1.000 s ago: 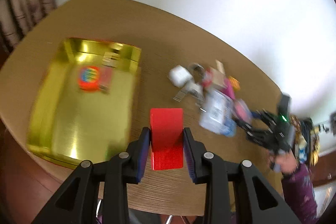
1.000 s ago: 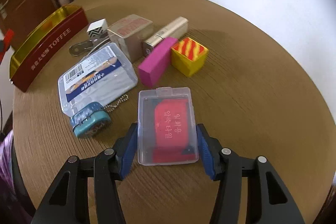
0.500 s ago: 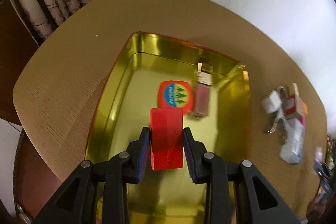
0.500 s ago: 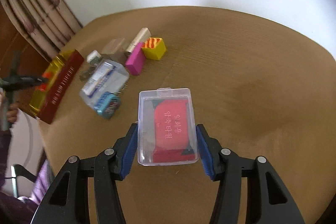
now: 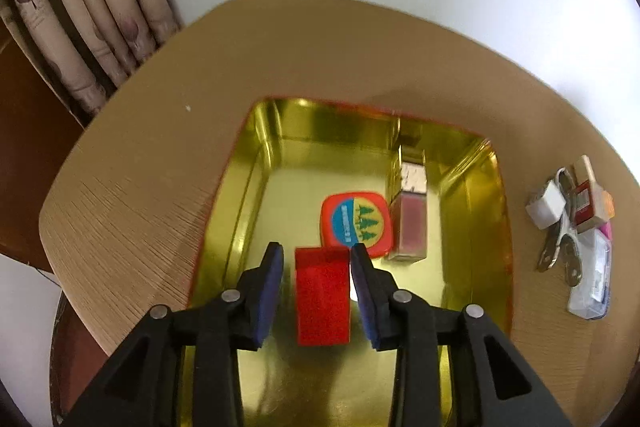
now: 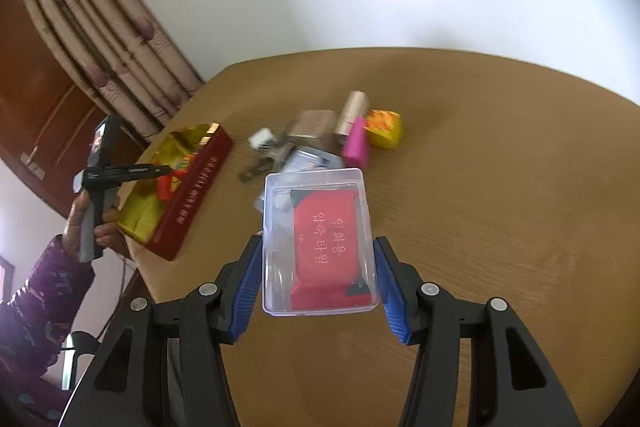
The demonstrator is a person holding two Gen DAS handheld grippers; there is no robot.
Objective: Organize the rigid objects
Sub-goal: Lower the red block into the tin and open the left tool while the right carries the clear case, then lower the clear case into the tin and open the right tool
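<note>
While the red block [image 5: 322, 295] lies in the gold tin [image 5: 474, 227], the left gripper [image 5: 317, 285] sits around it with jaws apart, a gap showing on the left side. A round orange tin [image 5: 354, 223] lies at the block's 1 o'clock, a pink bottle [image 5: 410, 223] beside it. The right gripper [image 6: 318, 281] is clamped on a clear case [image 6: 318, 243] above the table [image 6: 500, 187], loose items at its 12 o'clock.

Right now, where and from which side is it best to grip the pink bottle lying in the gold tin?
Probably from above, across the two long sides of the pink bottle; it lies flat, the round orange tin crowds one side, so lower the fingers carefully.
</note>
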